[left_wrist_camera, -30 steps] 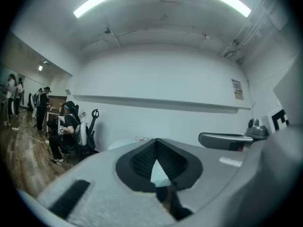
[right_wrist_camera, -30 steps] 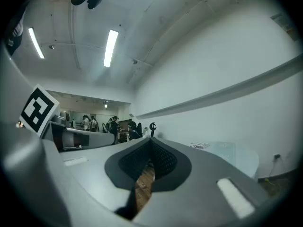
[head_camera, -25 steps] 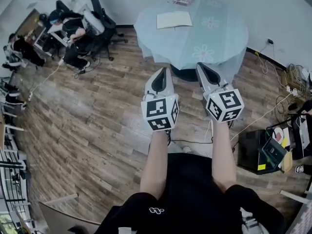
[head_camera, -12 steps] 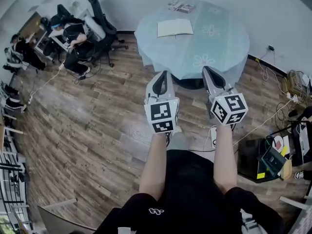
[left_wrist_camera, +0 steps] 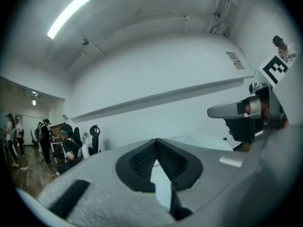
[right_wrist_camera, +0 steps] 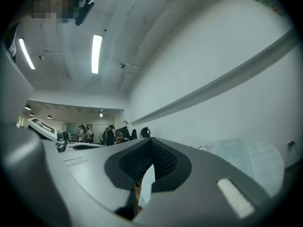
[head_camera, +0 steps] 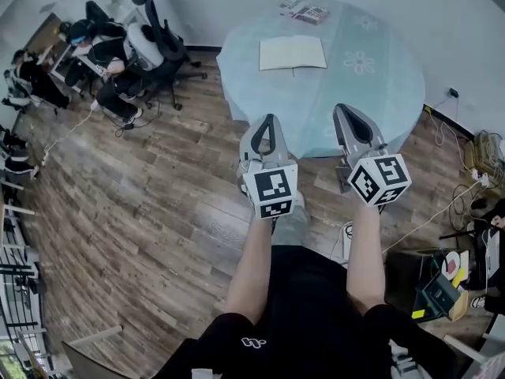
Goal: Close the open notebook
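while the open notebook (head_camera: 292,53) lies flat toward the far edge of the round worktop (head_camera: 387,93), the left claw (head_camera: 268,121) and right claw (head_camera: 345,110) hover by its near edge, both pinched together and empty. a closed tip could shove the notebook or crease a page instead of lifting the cover.

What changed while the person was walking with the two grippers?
The person walked closer to the round table, bringing the left gripper and right gripper toward its near edge. Nothing was grabbed or let go. Both stay shut and empty; the notebook still lies open.
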Tool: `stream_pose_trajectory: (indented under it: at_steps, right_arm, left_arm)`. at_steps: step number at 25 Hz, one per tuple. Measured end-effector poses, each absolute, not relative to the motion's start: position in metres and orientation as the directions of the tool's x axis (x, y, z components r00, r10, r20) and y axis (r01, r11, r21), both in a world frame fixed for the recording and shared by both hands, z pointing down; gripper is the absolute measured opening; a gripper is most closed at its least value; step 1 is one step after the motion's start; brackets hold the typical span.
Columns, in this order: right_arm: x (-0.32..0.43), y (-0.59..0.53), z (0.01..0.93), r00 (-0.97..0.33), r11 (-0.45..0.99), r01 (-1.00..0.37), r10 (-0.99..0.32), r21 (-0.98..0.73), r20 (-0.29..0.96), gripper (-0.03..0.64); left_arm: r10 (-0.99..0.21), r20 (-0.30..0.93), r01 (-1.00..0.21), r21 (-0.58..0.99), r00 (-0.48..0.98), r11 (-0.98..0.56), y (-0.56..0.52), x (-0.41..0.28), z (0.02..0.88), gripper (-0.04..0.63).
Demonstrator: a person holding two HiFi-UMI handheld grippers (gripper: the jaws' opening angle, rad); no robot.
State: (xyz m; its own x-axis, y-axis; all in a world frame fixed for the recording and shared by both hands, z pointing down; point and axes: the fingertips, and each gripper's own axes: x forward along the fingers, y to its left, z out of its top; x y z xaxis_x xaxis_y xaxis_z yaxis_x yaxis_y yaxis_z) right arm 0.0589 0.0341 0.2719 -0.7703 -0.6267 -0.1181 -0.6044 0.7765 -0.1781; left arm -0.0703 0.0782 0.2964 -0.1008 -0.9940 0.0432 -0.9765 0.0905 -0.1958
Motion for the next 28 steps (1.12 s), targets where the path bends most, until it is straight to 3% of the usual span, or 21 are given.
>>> stream_pose_trajectory:
  at_steps: [6,13,20,23,28]
  right_arm:
    - [0.004,-0.076,0.279,-0.802,0.796,-0.582,-0.596,-0.166,-0.045,0.012]
    - [-0.057,-0.174,0.317,-0.815,0.797,-0.578,-0.574,-0.174,0.081,0.012]
    - [-0.02,-0.22,0.375,-0.756,0.716,-0.654,-0.62,-0.244,0.209,0.012]
    - [-0.018,-0.226,0.388,-0.77,0.723,-0.638,-0.595,-0.265,0.232,0.012]
    - [-0.008,-0.234,0.402,-0.777,0.728,-0.628,-0.569,-0.275,0.27,0.012]
  left_arm:
    - [-0.987,0.097,-0.984,-0.139,-0.13,0.116,-0.029,-0.114,0.303,0.005]
    - [-0.95,0.29,-0.983,-0.172,-0.115,0.067,-0.141,-0.157,0.368,0.005]
    - [-0.893,0.449,-0.976,-0.209,-0.038,-0.063,-0.203,-0.152,0.451,0.006]
    - [-0.881,0.473,-0.981,-0.173,-0.005,-0.087,-0.23,-0.142,0.47,0.006]
    - [-0.845,0.532,-0.947,-0.243,0.051,-0.21,-0.271,-0.126,0.503,0.018]
